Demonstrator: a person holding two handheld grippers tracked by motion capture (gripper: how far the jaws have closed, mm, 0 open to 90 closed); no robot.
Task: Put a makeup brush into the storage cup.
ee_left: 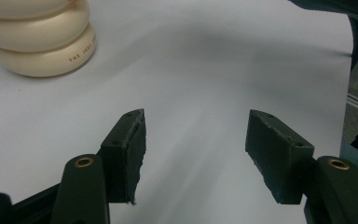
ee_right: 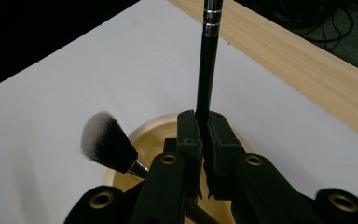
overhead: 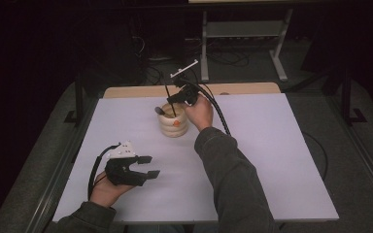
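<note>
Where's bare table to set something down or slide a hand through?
Free: the white table right of the sleeve out to its right edge; the far-left corner beyond the left gripper; the near strip between both forearms. Crowded: mid-back, where the right gripper clamps a black handle over the cream pot.

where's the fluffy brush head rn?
In the right gripper view the fluffy brush sticks up from the cream holder, left of the black handle clamped in the right gripper.
</note>
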